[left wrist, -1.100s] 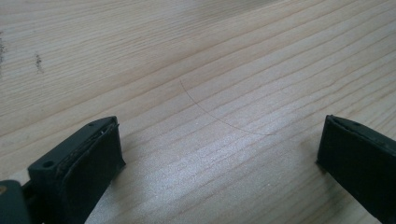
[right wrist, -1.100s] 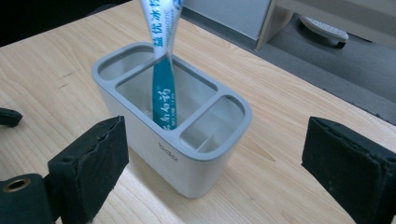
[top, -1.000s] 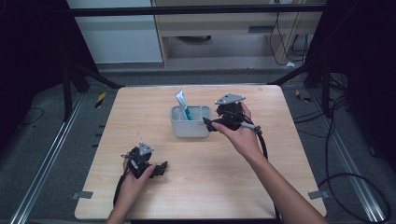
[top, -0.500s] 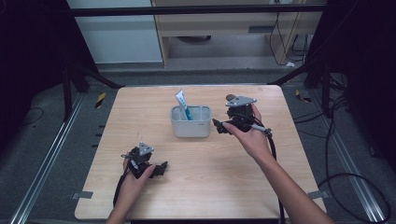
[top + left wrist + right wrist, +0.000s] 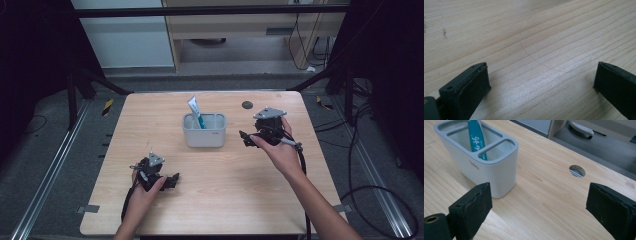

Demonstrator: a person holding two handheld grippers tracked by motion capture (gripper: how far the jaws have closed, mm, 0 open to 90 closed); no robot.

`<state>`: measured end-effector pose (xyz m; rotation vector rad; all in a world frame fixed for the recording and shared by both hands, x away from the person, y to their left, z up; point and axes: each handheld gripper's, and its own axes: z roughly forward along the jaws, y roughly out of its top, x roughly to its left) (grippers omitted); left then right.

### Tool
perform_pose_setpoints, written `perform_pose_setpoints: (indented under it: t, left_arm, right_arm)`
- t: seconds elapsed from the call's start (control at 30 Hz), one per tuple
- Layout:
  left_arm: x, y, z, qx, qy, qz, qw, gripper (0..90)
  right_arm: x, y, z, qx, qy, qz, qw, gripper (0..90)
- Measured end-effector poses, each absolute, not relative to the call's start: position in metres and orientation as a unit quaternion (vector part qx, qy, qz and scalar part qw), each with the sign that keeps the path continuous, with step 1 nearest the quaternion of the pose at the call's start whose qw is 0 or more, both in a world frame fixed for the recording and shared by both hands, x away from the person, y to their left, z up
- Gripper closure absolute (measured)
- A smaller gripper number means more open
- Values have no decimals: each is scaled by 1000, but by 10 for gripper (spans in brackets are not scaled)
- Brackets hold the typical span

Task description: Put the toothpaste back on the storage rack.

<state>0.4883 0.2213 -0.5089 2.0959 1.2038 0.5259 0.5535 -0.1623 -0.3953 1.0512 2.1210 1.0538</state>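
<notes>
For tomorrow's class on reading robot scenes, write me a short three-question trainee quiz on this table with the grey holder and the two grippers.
1. True or false: the right gripper grips the toothpaste tube.
2. Which is nearer the grey holder? A left gripper B right gripper
3. Fill in: the tube stands in the holder's ___ compartment, seen in the high view.

Key
1. False: its jaws stand open and empty, beside the holder.
2. B
3. Left
</notes>
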Motion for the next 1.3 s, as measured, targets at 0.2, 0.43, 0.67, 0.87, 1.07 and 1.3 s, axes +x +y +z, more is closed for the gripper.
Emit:
perform_pose_setpoints:
  t: [0.2,0.43,0.67,0.87,1.07,1.3]
  left_arm:
    - [488,221,-509,800,460,201,328,0]
    - [488,221,-509,800,460,201,328,0]
    - [488,221,-509,800,460,201,328,0]
    - [488,221,-509,800,461,201,328,0]
    - [488,221,-509,800,461,201,328,0]
    - [488,221,-509,800,460,201,327,0]
  right_arm:
    - [550,-173,-405,397,787,389,268,80]
    - [544,-184,-417,407,785,387,261,88]
    - [537,-192,-435,413,790,377,252,92]
    - [533,-198,-453,421,796,363,240,98]
    - [531,-203,-468,433,800,347,228,97]
    - [536,-217,-482,459,788,342,226,96]
